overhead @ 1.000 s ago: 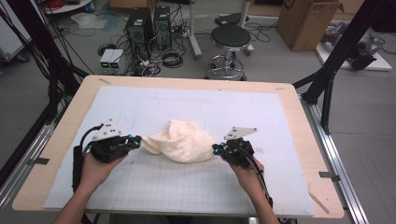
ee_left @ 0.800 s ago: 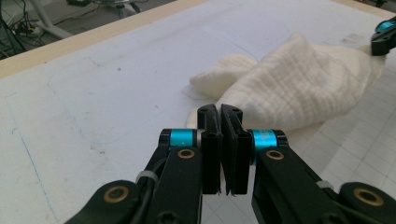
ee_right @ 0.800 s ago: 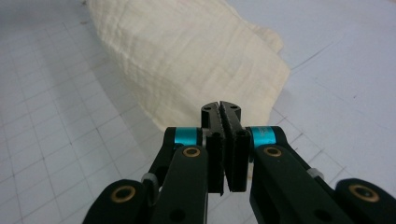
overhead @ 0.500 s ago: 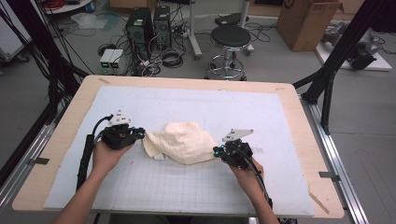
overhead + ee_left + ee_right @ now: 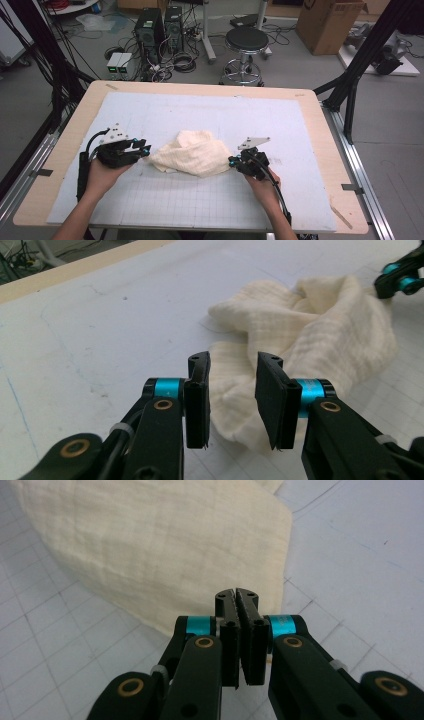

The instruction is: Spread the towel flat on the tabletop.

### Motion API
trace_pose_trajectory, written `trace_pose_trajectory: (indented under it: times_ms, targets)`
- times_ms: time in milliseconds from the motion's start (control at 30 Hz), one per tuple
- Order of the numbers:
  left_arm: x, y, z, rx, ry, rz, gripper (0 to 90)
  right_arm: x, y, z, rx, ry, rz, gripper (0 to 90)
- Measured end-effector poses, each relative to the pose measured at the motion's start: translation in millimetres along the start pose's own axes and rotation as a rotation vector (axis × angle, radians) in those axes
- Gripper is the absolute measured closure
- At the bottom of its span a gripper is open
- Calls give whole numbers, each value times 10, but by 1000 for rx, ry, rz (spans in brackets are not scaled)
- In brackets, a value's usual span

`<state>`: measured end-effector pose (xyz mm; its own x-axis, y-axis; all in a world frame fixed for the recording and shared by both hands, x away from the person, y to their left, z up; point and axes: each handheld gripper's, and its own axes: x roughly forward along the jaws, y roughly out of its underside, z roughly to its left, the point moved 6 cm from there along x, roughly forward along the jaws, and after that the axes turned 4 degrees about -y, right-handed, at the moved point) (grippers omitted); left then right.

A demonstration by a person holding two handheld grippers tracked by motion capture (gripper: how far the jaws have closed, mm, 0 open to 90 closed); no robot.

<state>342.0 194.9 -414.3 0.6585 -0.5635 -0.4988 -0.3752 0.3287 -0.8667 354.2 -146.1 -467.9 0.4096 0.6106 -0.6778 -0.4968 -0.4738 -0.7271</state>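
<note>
Left gripper (image 5: 232, 400): jaws part open, just been opening, and nothing pinched. The near fold of the cloth (image 5: 300, 350) lies beyond the gap between the flat black pads, not touching them as far as I can tell. Reads as a release, or lining up for a fresh bite on that edge.

Right gripper (image 5: 241, 640): jaws closed tight, pads face to face. The cloth edge (image 5: 150, 550) starts just past the tips; I can't make out fabric between the pads, so probably empty, tips parked at the hem.

High view: left gripper (image 5: 144, 149) at the cloth's left end, right gripper (image 5: 232, 161) at its right end, low to the surface, one hand (image 5: 102, 177) behind each. My guess is the two-sided stance is meant for spreading or folding.

Cloth (image 5: 192, 152): cream, crinkled gauze-like weave, soft and limp, bunched into a loose heap with a fold lapped over the top. It sits mid-mat, slightly toward the near side.

Mat (image 5: 210, 110): pale, with a fine printed grid, faint scuffs, flat on the wooden table (image 5: 65, 155) with rounded corners.
</note>
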Motion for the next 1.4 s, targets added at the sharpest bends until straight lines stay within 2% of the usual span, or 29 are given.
trace_pose_trajectory:
  times_ms: [200,433,633,733,800,933,1033,1133,1200,1233,1267,1300,1333,1400]
  targets:
    - [-137,141,-200,9,51,-33,668,-9,1,19,3,-5,-1,884]
    - [-196,293,-418,17,98,-50,668,-14,-4,13,0,-11,-9,882]
    - [-31,404,-558,63,130,27,686,6,-9,28,-13,-16,-8,882]
    - [123,430,-597,95,122,68,688,8,-9,27,-13,-22,-11,879]
    - [207,443,-586,116,98,99,699,13,-12,30,-13,-28,-15,870]
    - [343,449,-544,101,82,138,699,29,-9,47,-14,-58,-13,791]
    - [407,463,-528,111,63,170,703,67,2,68,-8,-91,-6,695]
    - [462,487,-531,121,45,203,732,122,18,82,-21,-98,18,662]
    - [479,481,-529,112,47,197,758,164,39,79,-28,-89,43,667]
    - [482,482,-533,116,49,196,780,177,36,76,-35,-86,37,685]
    - [484,480,-538,130,48,196,809,176,35,77,-37,-81,39,712]
    - [486,480,-548,135,47,197,859,177,37,80,-36,-79,40,785]
    - [486,476,-551,143,46,198,859,177,37,80,-36,-79,40,785]
    - [480,476,-566,149,47,195,871,182,37,89,-34,-99,39,866]
